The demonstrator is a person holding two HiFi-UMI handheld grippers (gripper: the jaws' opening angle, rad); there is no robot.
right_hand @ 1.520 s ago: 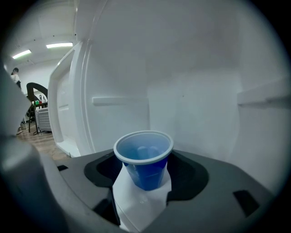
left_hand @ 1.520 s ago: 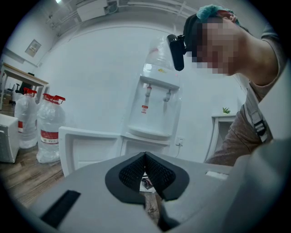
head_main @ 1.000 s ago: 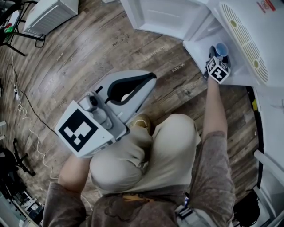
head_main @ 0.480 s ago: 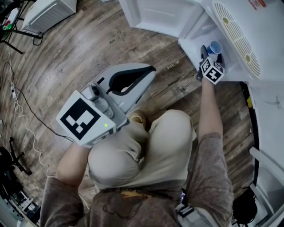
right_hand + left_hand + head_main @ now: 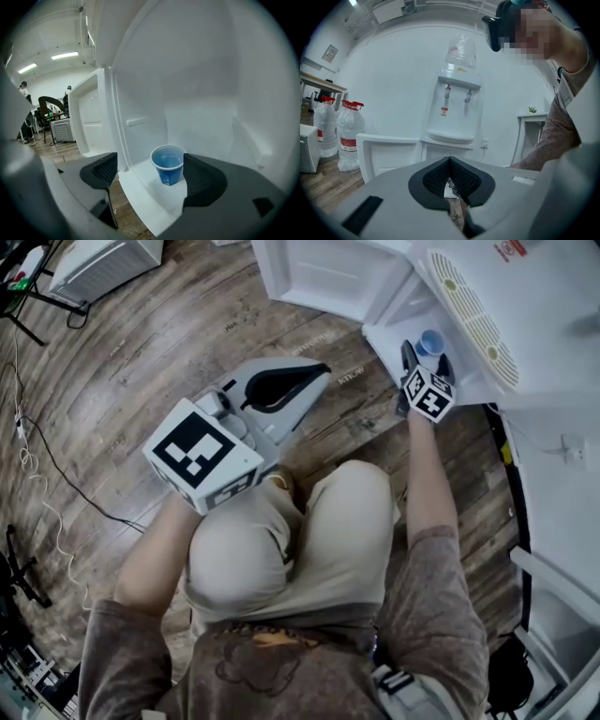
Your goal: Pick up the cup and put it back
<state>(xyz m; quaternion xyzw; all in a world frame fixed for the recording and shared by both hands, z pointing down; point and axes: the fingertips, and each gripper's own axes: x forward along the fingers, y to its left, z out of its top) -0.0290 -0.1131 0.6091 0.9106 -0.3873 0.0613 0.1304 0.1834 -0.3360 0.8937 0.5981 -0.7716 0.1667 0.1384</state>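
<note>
Cup (image 5: 168, 165) stands upright on the cabinet floor (image 5: 140, 190) at 1 o'clock, seemingly already put back, untouched between the opening right tongs (image 5: 149, 172); left tongs (image 5: 451, 180) are clenched empty, so only withdrawal seems left.

Cup (image 5: 168, 164) stands upright inside the open cabinet (image 5: 201, 84), on its bottom shelf near the front edge. The door (image 5: 91, 117) is swung out left, with wooden floor (image 5: 141, 362) in front.
</note>
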